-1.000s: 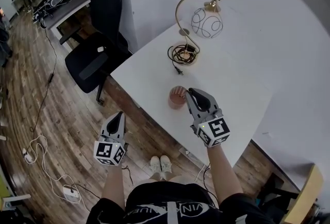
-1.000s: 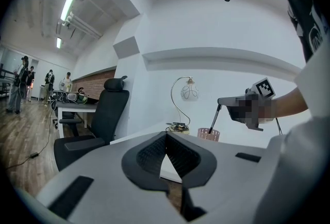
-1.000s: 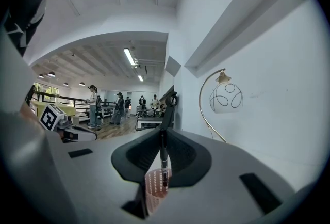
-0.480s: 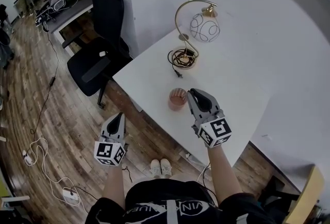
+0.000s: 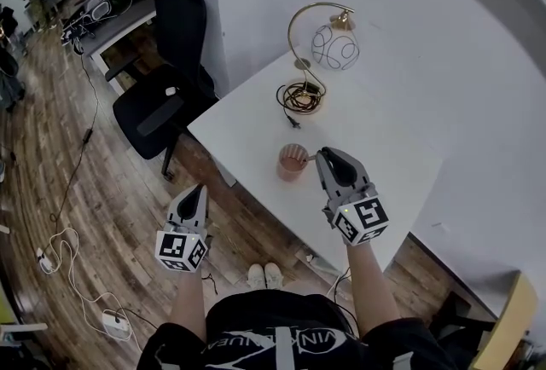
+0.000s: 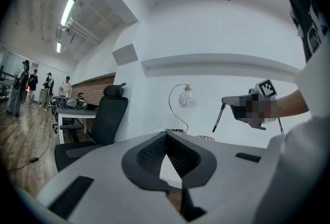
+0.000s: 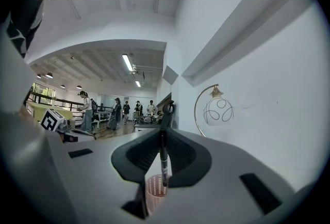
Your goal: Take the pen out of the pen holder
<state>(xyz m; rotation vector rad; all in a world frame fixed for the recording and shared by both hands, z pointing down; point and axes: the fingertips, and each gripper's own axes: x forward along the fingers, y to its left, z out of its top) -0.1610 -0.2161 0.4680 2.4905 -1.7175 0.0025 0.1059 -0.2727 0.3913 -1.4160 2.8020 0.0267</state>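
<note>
Black shirt cloth [image 5: 273, 343] comes first, right under the head camera. The pale letters on it are too small and bent to read. Two white shoes [image 5: 264, 274] stand on the wooden floor [image 5: 111, 215] below. Two grey tongs reach out, and each has one cube with black and white square marks on it, not words. The left tongs [image 5: 199, 187] hang over the floor, off to the side of the surface [image 5: 384, 121]. Their tips are pressed together with nothing in them. The right tongs [image 5: 322, 153] are over the white surface and pinch one dark pen [image 7: 163, 161] tight near its top. The pen hangs down with its tip just at the mouth of the one pink pen holder [image 5: 290, 164]. I cannot tell if the tip is all the way out. The holder stands near the front edge of the surface. Past it lies one coil of black cable [image 5: 301, 93], at the foot of one gold lamp [image 5: 334, 44] with a round glass ball. One black chair [image 5: 162, 95] stands further left.
</note>
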